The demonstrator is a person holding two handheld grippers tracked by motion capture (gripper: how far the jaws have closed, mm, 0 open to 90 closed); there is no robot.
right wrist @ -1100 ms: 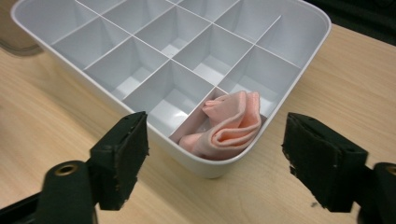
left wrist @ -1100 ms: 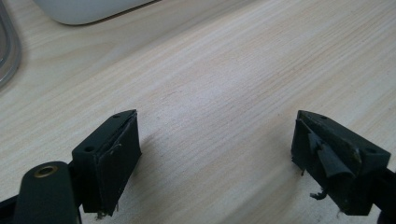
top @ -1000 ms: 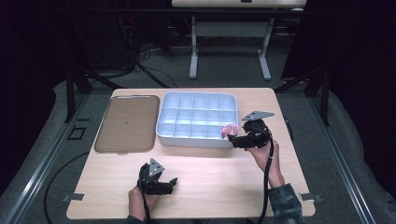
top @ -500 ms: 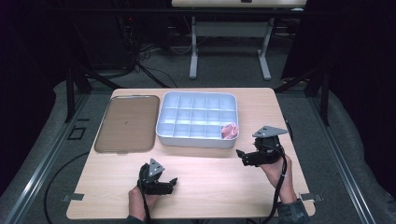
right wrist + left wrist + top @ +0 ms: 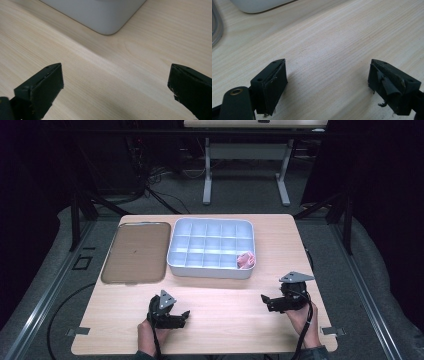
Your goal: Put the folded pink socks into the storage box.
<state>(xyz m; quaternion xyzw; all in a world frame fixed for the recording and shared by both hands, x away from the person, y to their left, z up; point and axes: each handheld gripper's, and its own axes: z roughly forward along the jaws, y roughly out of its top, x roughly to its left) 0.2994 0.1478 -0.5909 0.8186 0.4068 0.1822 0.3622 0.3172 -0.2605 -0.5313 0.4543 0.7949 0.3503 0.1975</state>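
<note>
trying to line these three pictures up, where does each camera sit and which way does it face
High view: fixed above the person's side, looking forward and down on the table; both forearms enter from the bottom, with the left gripper and right gripper.
Left gripper view: rides that gripper, looking low across bare wood between its open jaws; the lid shows at the left edge.
Right gripper view: rides that gripper, looking between its wide-open jaws at the tray.
Shared: the white tray appears in the high and right gripper views.
</note>
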